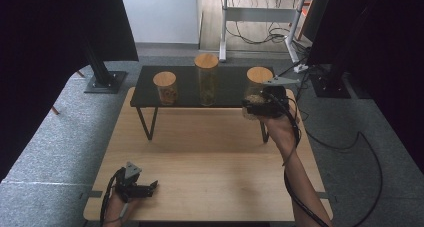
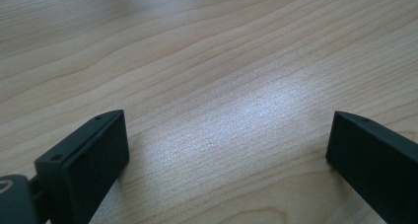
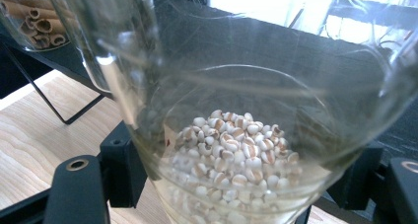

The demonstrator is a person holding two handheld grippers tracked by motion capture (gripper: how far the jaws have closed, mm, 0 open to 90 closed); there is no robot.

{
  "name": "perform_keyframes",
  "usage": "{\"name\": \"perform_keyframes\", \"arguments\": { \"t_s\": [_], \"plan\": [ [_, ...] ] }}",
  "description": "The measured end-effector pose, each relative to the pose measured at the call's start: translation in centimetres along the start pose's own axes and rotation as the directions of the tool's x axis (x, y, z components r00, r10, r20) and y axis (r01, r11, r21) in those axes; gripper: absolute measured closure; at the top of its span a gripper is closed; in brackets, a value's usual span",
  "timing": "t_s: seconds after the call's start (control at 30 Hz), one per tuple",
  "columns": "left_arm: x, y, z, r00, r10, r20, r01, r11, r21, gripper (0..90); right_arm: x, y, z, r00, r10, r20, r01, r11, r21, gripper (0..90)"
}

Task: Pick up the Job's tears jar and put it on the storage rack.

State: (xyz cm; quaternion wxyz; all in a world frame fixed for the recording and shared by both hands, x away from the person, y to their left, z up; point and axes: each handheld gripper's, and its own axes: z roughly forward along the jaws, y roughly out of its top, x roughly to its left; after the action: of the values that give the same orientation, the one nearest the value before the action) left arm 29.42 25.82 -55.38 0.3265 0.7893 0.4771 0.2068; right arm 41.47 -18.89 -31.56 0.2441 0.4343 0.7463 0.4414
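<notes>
Three glass jars with round wooden lids belong to a low black shelf (image 1: 185, 99) at the back of the wooden table. The right jar (image 1: 255, 92) holds pale grains, and my right gripper (image 1: 252, 107) is shut on its lower body. In the right gripper view the jar (image 3: 236, 150) sits between the two black jaws of that gripper (image 3: 241, 177), and it looks lifted slightly at the shelf's right front edge. My left gripper (image 1: 150, 187) rests low at the table's near left corner. Its jaws (image 2: 226, 130) stand wide open over bare wood.
A short jar (image 1: 165, 88) of brown rolls (image 3: 34, 17) stands on the shelf's left end and a tall jar (image 1: 206, 79) in its middle. The shelf has thin black wire legs (image 1: 146, 123). Cables trail off the table's right side (image 1: 350, 142).
</notes>
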Motion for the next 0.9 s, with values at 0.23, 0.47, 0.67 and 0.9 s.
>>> {"name": "perform_keyframes", "arguments": {
  "t_s": [0.23,0.47,0.67,0.9],
  "plan": [
    [0.0,0.0,0.0,1.0,0.0,0.0,0.0,1.0,0.0,2.2,0.1,0.6,-0.1,1.0,-0.004,0.003,0.004,1.0,-0.008,25.2],
    [0.0,0.0,0.0,1.0,0.002,0.001,-0.002,1.0,0.0,2.2,-0.3,1.0,0.7,0.9998,-0.008,0.017,0.008,1.0,-0.003,25.2],
    [0.0,0.0,0.0,1.0,0.002,0.001,-0.002,1.0,-0.002,2.2,-1.1,1.4,1.7,1.0,0.005,0.007,-0.005,1.0,-0.013,25.2],
    [0.0,0.0,0.0,1.0,0.001,0.001,-0.001,1.0,-0.001,2.2,-1.8,2.0,3.0,1.0,-0.005,0.006,0.005,1.0,-0.023,25.1]
  ]
}}
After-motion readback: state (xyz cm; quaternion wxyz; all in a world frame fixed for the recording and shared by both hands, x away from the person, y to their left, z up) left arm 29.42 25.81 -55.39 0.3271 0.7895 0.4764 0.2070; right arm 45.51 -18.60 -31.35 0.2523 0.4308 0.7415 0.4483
